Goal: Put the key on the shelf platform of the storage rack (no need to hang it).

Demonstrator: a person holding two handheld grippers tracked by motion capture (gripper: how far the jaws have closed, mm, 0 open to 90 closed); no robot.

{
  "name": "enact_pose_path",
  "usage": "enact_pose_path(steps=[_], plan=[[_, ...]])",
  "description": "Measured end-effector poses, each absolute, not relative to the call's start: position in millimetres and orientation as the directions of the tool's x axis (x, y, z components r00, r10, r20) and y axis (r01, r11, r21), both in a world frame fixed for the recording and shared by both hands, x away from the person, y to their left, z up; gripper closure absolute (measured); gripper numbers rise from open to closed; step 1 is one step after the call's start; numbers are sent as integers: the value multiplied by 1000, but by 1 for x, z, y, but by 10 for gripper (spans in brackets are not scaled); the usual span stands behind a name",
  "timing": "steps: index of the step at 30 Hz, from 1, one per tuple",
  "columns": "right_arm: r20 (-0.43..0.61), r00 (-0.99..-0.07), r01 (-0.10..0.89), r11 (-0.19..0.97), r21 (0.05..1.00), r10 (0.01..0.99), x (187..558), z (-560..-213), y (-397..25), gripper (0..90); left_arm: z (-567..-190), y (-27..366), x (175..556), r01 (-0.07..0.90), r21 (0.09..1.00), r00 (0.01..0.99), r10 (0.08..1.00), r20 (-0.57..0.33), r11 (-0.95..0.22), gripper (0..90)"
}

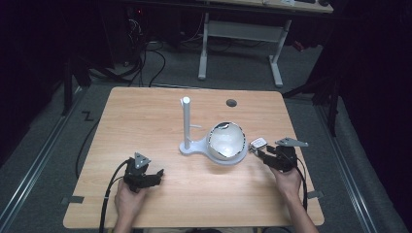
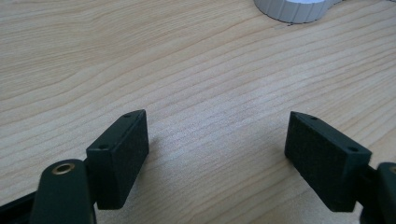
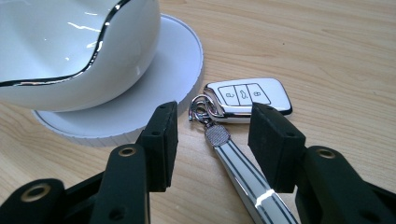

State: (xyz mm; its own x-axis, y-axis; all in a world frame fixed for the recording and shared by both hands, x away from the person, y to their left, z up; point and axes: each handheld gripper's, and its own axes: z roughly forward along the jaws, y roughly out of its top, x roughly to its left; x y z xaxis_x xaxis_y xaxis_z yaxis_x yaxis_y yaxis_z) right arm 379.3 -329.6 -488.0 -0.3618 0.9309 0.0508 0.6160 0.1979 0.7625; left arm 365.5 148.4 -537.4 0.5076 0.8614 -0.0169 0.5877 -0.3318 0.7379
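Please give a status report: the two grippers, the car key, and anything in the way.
Left gripper open, idle over bare table. Right gripper open, jaws either side of the car key strap; key flat on the wood. White bowl on its stand close beside the key.

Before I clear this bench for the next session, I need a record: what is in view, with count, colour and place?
Table: one, light wood, centre of the high view.
Stand: one, white, upright post on a round base, mid-table.
Bowl: one, white with a dark wavy rim, on the stand's round base.
Car key: one, white and silver with three buttons, flat on the table right of the base, with a striped strap on its ring.
Desk: one, white-legged, on the floor beyond the table.
Left gripper: black, open, near left.
Right gripper: black, open, jaws on either side of the strap.
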Motion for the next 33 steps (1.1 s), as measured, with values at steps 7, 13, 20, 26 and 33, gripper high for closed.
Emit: enact_pose_path(steps=[7,13,20,26,33], plan=[[62,-357,643,197,740,932,389,-496,-334,530,-537,148,366,588,739,507,862,-18,-330,221],[44,-368,657,226,720,929,397,-497,-329,526,-537,148,366,588,738,507,862,-17,-332,221],[44,-374,680,242,692,927,410,-506,-324,537,-537,148,366,588,739,507,862,-18,-330,221],[22,-376,699,268,663,926,415,-514,-320,579,-537,148,366,587,738,508,861,-16,-332,221],[4,-388,701,293,650,922,417,-518,-321,677,-537,148,366,587,738,507,862,-16,-332,220]])
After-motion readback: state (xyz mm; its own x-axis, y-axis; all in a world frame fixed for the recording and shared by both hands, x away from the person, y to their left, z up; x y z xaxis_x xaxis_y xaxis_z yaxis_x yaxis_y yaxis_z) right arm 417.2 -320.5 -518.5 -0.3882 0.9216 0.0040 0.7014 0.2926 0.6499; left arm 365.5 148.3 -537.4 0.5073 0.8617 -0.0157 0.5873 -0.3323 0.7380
